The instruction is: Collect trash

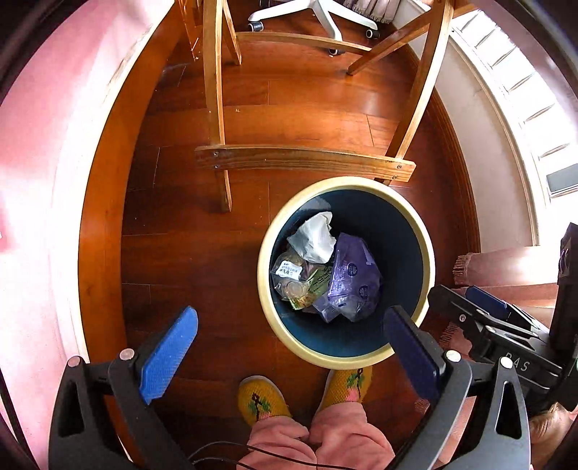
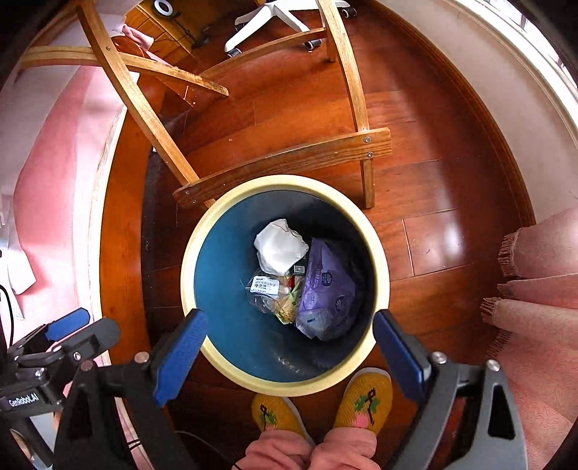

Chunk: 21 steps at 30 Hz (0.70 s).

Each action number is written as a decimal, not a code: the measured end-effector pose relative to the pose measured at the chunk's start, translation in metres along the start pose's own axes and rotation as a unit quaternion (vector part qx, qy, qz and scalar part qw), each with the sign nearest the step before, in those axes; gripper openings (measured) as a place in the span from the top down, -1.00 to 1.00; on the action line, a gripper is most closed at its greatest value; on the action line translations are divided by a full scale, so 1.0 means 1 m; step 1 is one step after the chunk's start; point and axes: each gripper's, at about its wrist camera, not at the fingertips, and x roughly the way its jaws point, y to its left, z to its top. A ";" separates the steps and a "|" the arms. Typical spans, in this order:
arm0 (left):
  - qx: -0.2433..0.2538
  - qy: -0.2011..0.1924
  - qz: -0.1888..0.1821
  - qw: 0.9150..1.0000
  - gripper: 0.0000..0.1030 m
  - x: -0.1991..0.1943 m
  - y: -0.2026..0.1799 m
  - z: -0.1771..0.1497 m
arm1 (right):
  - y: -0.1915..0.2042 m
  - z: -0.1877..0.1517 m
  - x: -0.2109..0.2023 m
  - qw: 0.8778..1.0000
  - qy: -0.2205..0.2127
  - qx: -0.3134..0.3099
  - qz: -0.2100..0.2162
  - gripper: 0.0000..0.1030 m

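A round bin with a cream rim (image 1: 265, 289) (image 2: 189, 260) and dark blue inside stands on the wooden floor. Inside lie a crumpled white tissue (image 1: 314, 236) (image 2: 280, 246), a purple plastic wrapper (image 1: 352, 278) (image 2: 327, 293) and a clear labelled packet (image 1: 290, 276) (image 2: 263, 289). My left gripper (image 1: 289, 356) points down just left of the bin, jaws wide open and empty. My right gripper (image 2: 290, 356) hangs over the bin's near rim, open and empty too. Each gripper shows at the edge of the other's view: the right (image 1: 498, 325), the left (image 2: 57, 340).
A wooden chair frame (image 1: 303, 159) (image 2: 285, 162) stands right behind the bin. A white office chair base (image 1: 314, 14) is farther back. A person's feet in yellow slippers (image 1: 262, 397) (image 2: 361, 401) are by the bin. Pink bedding (image 1: 32, 217) is left, pink fringed fabric (image 2: 534, 282) right.
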 end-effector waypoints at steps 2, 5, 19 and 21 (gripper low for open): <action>0.000 -0.007 -0.001 1.000 -0.98 -0.008 -0.001 0.001 | 0.004 0.001 -0.008 1.000 -0.007 -0.002 -0.003 -0.82; 0.001 -0.010 0.001 1.000 -0.98 -0.024 -0.007 0.004 | 0.011 0.001 -0.026 1.000 -0.017 -0.002 -0.002 -0.82; 0.009 -0.085 0.035 0.996 -0.98 -0.198 -0.033 0.013 | 0.050 0.010 -0.182 0.997 -0.068 0.024 0.002 -0.82; 0.015 -0.100 0.038 0.994 -0.98 -0.228 -0.036 0.014 | 0.058 0.010 -0.207 0.997 -0.077 0.022 0.004 -0.82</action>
